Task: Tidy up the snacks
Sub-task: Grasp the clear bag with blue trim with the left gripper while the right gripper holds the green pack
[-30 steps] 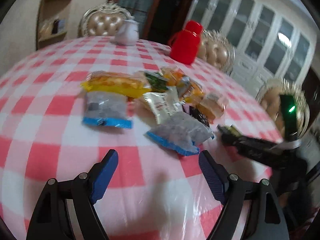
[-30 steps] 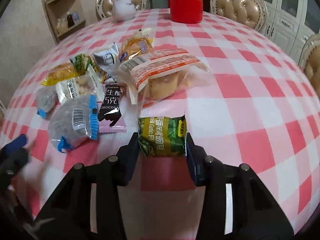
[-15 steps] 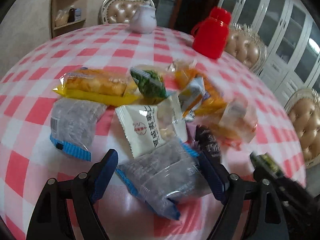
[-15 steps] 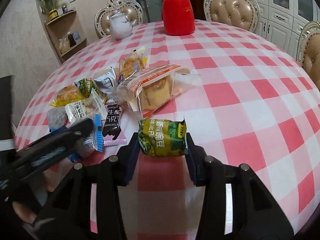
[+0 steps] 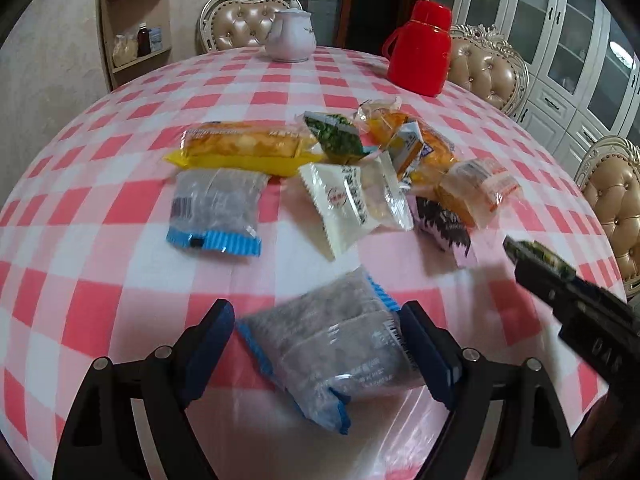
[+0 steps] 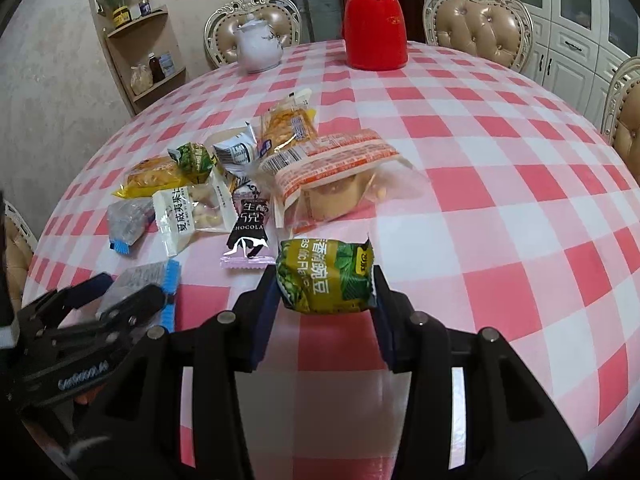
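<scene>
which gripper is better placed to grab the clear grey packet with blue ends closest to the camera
Left. Its opening fingers already flank the clear grey blue-edged packet, while the right gripper is full, clamping a green snack packet.

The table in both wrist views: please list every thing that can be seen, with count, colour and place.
Blue-edged clear packets: 2, grey contents; one between the left gripper's fingers, one left in the pile.
Green pea packets: 2; one held in the right gripper, one in the pile.
Yellow cake packet: 1, far left of the pile.
White nut packet: 1, pile middle.
Dark chocolate packet: 1, beside the nut packet.
Orange-printed clear cake bag: 1, pile right.
Orange snack bag: 1, pile far side.
Red thermos: 1, far edge.
White teapot: 1, far edge.
Checked tablecloth: 1, pink and white.
Padded chairs: several, beige, around the table.
Left gripper: jaws opening around the packet.
Right gripper: shut on a pea packet.
</scene>
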